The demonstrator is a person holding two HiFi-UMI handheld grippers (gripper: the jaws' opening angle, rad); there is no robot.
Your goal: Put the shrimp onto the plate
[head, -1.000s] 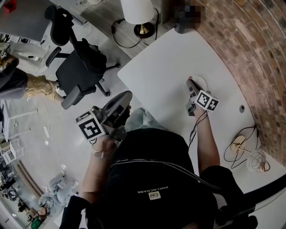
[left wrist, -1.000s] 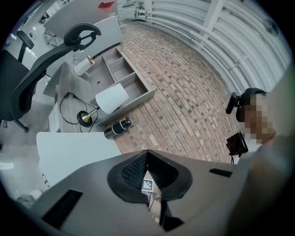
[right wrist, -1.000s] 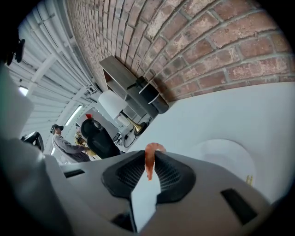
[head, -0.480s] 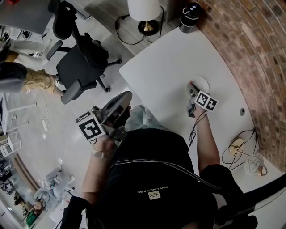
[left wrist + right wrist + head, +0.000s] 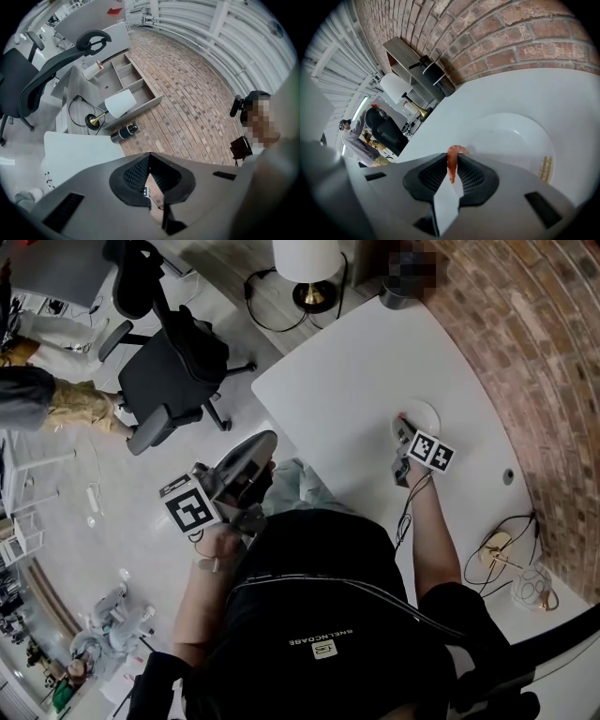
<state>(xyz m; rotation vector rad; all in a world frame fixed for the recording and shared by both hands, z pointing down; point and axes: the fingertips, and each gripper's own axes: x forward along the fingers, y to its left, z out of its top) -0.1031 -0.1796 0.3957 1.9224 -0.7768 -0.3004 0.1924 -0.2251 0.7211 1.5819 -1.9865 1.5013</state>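
Note:
An orange shrimp (image 5: 452, 161) is pinched between the pads of my right gripper (image 5: 452, 165), its curled end sticking out past the tips. Just beyond lies a round white plate (image 5: 520, 145), bare inside. In the head view my right gripper (image 5: 403, 424) reaches over the near rim of the plate (image 5: 427, 415) on the white table (image 5: 356, 381). My left gripper (image 5: 255, 448) hangs off the table's left edge above the floor; in its own view the left gripper (image 5: 151, 174) has its pads together at the tips with nothing between them.
A lamp with a white shade (image 5: 307, 259) and a dark cylinder (image 5: 398, 289) stand at the table's far end. A brick wall (image 5: 544, 362) runs along the right. Cables (image 5: 502, 549) lie at the near right. A black office chair (image 5: 173, 381) stands on the floor to the left.
Both grippers have kept their places; my right gripper still holds the shrimp at the plate's rim. Only the head view has shifted slightly.

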